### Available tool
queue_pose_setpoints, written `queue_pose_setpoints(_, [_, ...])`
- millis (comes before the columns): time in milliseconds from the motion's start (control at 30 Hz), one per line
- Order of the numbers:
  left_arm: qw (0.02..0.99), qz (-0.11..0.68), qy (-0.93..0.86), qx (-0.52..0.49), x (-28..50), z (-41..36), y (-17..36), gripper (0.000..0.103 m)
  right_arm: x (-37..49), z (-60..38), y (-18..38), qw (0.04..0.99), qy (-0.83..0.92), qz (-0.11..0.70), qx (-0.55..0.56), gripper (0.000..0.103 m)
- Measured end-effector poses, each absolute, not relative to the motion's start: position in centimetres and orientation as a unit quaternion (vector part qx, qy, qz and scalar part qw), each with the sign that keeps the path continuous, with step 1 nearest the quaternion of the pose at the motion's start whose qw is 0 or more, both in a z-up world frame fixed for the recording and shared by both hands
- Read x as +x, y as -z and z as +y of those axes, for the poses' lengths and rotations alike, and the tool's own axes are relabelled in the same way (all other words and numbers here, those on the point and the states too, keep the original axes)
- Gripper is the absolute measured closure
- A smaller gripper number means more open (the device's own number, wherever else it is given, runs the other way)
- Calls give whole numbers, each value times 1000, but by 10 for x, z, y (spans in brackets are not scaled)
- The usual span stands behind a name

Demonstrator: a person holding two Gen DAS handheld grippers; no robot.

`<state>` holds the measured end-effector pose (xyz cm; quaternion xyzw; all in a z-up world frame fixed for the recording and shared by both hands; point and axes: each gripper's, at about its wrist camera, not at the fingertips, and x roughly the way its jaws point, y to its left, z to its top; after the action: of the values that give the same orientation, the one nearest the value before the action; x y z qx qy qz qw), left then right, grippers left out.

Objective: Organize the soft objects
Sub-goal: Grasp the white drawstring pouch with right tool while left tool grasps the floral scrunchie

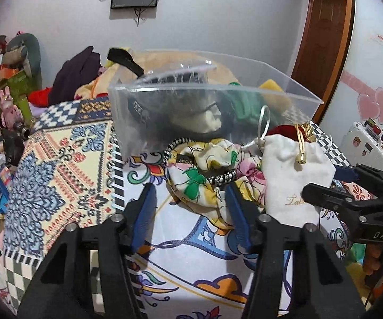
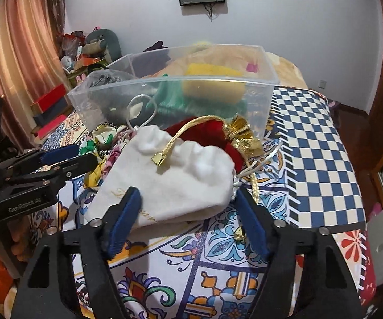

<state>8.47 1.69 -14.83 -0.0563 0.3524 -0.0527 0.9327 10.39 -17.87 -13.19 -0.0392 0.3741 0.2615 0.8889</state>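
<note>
A clear plastic bin [image 1: 164,98] [image 2: 268,79] stands on the patterned table and holds a dark furry item [image 1: 170,117], a green cloth [image 2: 170,95] and a yellow soft object [image 2: 212,79]. In front of it lie a floral cloth pouch [image 1: 199,175] [image 2: 103,138], a white drawstring pouch [image 1: 292,175] [image 2: 175,180] and a red pouch with gold trim [image 2: 204,135] [image 1: 284,130]. My left gripper [image 1: 191,202] is open, its fingers on either side of the floral pouch's near edge. My right gripper [image 2: 188,207] is open, its jaws astride the white pouch.
The patterned tablecloth [image 2: 319,159] covers the table. Piled clothes [image 1: 79,77] lie behind the bin. Cluttered shelves with toys and boxes [image 1: 7,79] stand at the left. A wooden door [image 1: 324,40] and a white case [image 1: 369,146] are at the right.
</note>
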Motion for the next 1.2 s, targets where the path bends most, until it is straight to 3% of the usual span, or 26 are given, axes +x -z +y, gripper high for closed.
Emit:
queue_pose_setpoints(67, [933, 351, 54, -58, 85, 16, 150, 57, 103, -177, 133, 887, -267, 376, -38, 47])
queue_pose_setpoints(300, [934, 346, 67, -61, 80, 12, 151, 88, 97, -176, 127, 891, -271, 361, -43, 84])
queue_pose_setpoints(367, [937, 341, 64, -52, 75, 9, 150, 93, 97, -176, 126, 891, -275, 359, -40, 88])
queue_pose_setpoints(600, [942, 325, 67, -55, 58, 8, 141, 100, 88, -180, 116, 894, -284, 345, -39, 90])
queue_pose_setpoints(1200, [966, 242, 79, -39, 27, -1, 73, 102, 78, -201, 58, 925, -275, 260, -21, 91])
